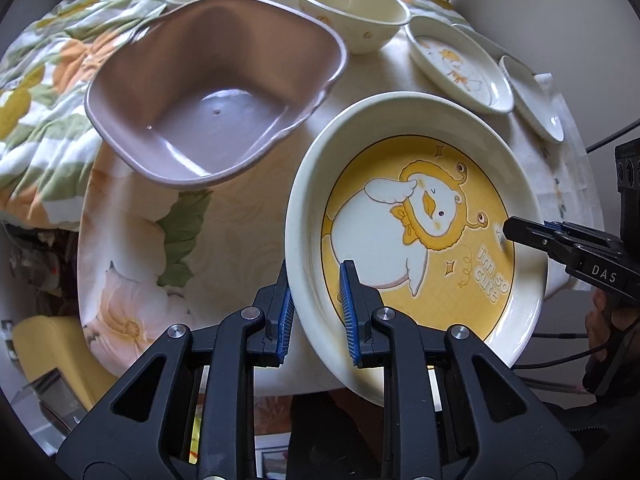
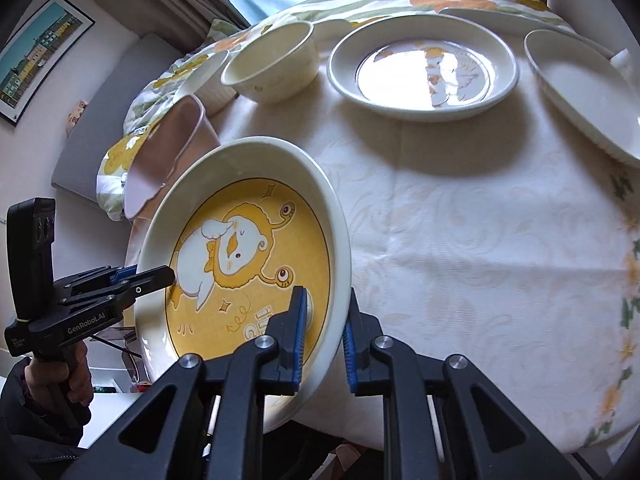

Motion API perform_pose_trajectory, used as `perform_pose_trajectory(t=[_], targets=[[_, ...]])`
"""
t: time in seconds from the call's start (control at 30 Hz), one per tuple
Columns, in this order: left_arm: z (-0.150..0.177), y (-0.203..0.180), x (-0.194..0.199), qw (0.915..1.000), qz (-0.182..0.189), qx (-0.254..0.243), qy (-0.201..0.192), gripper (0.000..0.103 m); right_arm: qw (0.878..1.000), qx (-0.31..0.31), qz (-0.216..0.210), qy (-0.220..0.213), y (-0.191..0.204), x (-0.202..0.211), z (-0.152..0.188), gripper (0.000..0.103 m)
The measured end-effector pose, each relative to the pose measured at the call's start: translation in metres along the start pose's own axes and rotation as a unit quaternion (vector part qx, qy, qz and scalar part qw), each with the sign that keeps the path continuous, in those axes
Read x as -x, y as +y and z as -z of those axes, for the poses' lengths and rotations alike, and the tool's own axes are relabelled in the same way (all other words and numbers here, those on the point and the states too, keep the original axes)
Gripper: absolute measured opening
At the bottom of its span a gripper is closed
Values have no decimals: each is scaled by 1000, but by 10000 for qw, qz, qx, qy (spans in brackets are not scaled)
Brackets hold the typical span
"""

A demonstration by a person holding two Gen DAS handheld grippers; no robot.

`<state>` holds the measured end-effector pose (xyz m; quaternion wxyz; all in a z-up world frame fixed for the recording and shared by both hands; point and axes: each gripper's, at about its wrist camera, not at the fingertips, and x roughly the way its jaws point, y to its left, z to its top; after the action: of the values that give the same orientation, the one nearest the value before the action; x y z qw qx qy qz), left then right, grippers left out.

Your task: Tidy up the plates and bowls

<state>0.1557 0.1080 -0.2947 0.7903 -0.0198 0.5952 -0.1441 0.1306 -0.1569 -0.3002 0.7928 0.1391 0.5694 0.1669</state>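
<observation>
Jaws of both your grippers are pinching the same cream deep ceramic plate with the yellow cartoon duck print: your left gripper clamps the plate's near-left rim, one blue pad outside the wall and one inside, while your right gripper clamps the opposite rim the same way. In the left wrist view the right gripper's black fingers reach in over the far-right rim; in the right wrist view the left gripper and your hand on its handle show at the plate's left. You hold the plate tilted above the near edge of the desk, which is covered by a cream floral tablecloth. Just beyond the plate's left rim sits a mauve rounded-square plastic basin, close to it but whether touching is unclear. Farther back stand two cream bowls, and to the right a cream plate with a small duck print and a plain white oval dish. Bare cloth lies open right of the held plate.
</observation>
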Motion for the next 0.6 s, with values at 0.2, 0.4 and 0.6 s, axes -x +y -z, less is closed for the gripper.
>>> perform_pose_trajectory(t=[0.2, 0.4, 0.6], targets=[[-2, 11, -12, 9998, 84, -111, -148, 18, 9998, -29, 48, -168, 0, -13, -1, 15], [-5, 12, -18, 9993, 124, -161, -328, 18, 9996, 13, 52, -284, -6, -18, -5, 15], [-5, 7, -17, 9989, -16, -234, -402, 18, 9995, 68, 154, -271, -3, -20, -6, 18]])
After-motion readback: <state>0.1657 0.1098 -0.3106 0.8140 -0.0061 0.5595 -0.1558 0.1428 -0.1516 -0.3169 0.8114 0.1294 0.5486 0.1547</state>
